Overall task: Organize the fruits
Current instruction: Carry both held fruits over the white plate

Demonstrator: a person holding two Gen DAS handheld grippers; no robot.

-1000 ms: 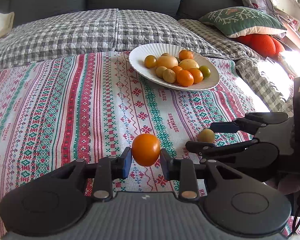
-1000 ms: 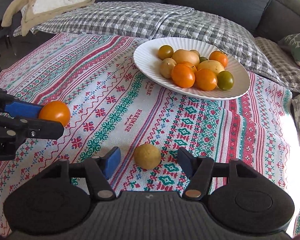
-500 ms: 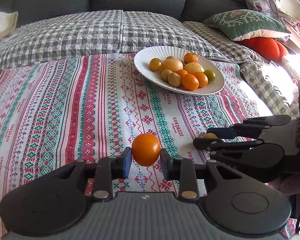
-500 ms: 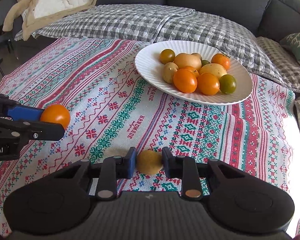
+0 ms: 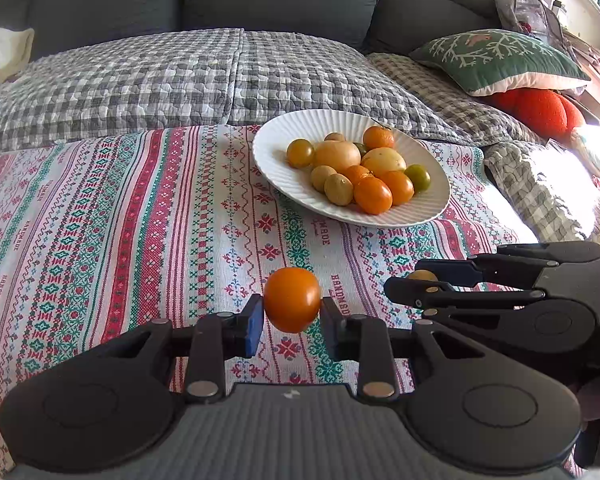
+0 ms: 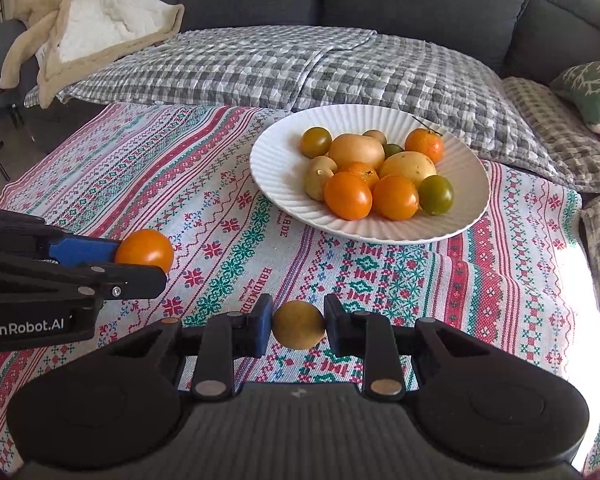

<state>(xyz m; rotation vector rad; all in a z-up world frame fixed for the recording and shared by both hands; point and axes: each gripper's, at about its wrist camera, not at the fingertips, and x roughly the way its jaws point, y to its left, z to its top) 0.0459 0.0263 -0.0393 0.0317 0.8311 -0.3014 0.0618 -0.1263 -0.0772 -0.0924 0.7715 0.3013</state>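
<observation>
both tongs (image 5: pixel 292 322) (image 6: pixel 299 325) clamp fruit, orange tomato (image 5: pixel 292 299) and yellow fruit (image 6: pixel 299 325), over bare cloth (image 5: pixel 100 240).

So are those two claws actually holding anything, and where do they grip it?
Yes. The left gripper pinches an orange tomato by its sides; the right gripper pinches a yellow fruit likewise.

plate (image 6: pixel 268 184) on tablecloth (image 6: pixel 380 280), fruits (image 6: pixel 380 172) in plate, sofa (image 6: pixel 340 0) behind

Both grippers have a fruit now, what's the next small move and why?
Probably carry both toward the plate. The left gripper is shut on the orange fruit, the right gripper on the yellow fruit, and the other fruits already sit piled on that plate ahead.
</observation>
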